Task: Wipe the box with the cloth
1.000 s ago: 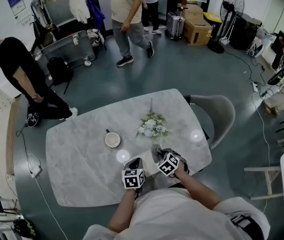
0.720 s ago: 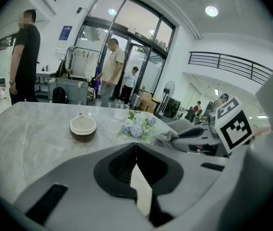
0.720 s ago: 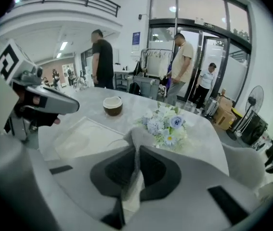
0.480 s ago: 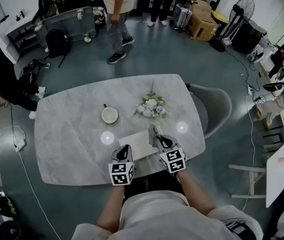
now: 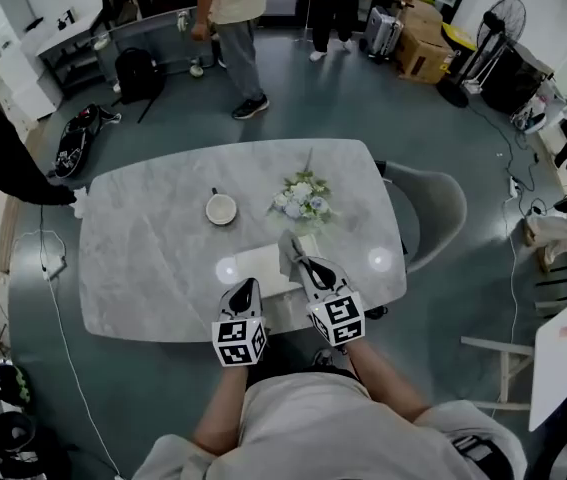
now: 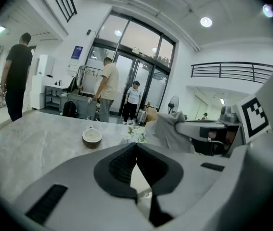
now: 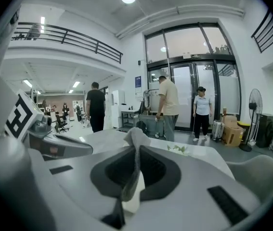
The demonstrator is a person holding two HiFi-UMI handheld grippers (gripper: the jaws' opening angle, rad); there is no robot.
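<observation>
Your right tool is clamped on the crumpled grey cloth. In the right gripper view the jaws are pinched onto the fabric, and a fold of the cloth sticks up past the tips of the tool. In the head view the cloth sits at the far right corner of the flat white box. No view shows whether the fabric touches the box.

Your left tool has its jaws pressed together with nothing between them. The left gripper view shows the dark pads meeting at the tips of the tool. The tool lies at the near left part of the box and points across it. I cannot tell whether it rests on the box.

The box lies on the grey marble tabletop, close to the edge nearest you, with your two tools side by side over it. The round white cup stands beyond the box's far left corner, apart from it. The bunch of pale flowers with green leaves lies beyond the box's far right corner, just past the cloth. A grey upholstered chair stands off the box's right side at the tabletop's end. Beyond the box and off the tabletop's far edge, people stand on the floor.
</observation>
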